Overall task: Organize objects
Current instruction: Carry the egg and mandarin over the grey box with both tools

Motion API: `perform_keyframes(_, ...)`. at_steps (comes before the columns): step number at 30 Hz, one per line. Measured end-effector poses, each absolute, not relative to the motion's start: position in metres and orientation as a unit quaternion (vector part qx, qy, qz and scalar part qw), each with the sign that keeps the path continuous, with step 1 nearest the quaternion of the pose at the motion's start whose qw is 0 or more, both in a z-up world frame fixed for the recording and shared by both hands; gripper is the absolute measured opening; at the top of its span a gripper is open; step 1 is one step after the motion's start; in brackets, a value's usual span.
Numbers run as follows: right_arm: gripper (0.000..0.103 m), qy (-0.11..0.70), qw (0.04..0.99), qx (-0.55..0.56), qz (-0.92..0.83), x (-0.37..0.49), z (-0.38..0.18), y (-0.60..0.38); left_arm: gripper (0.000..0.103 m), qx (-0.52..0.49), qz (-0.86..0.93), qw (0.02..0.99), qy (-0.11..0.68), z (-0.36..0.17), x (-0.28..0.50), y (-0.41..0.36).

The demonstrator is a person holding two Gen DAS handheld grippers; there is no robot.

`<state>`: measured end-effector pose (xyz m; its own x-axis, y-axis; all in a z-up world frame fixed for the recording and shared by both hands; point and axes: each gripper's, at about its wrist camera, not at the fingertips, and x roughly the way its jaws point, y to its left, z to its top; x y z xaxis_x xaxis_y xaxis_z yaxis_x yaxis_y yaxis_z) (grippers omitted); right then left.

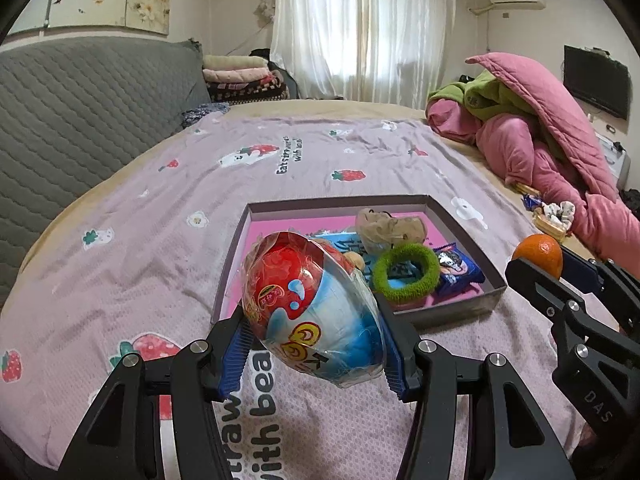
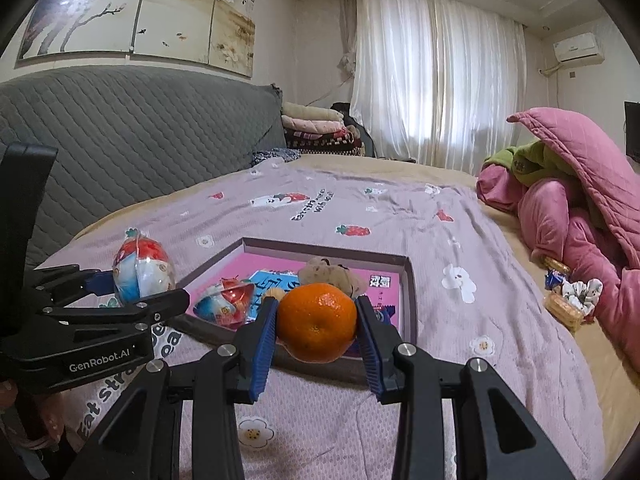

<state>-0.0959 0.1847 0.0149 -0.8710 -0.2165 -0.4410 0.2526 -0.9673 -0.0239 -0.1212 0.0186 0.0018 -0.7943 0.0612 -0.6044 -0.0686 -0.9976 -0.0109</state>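
Left tool (image 1: pixel 316 344) angled down over bed (image 1: pixel 120 264), blue pads pinching wrapped red-blue toy egg (image 1: pixel 312 312) clear of blanket, just short of shallow box (image 1: pixel 472 240). Right tool (image 2: pixel 316 340) alongside, also tilted down, pinching mandarin (image 2: pixel 317 322) above box's near wall. Box holds green hair scrunchie (image 1: pixel 404 274), plush toy (image 1: pixel 386 228), snack packet (image 1: pixel 458 268), second egg (image 2: pixel 224 304). Held items hide much of box floor; packet print unreadable.

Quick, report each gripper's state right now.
Left gripper: shut on the wrapped toy egg, held above the bed.
Right gripper: shut on the orange, held in front of the box.
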Motion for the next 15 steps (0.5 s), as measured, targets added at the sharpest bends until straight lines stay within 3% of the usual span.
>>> perform_keyframes(15,0.039,0.047,0.129,0.197,-0.971,-0.119,0.036,0.179,0.058,-0.311,0.950,0.033,0.004,0.022,-0.150,0.006)
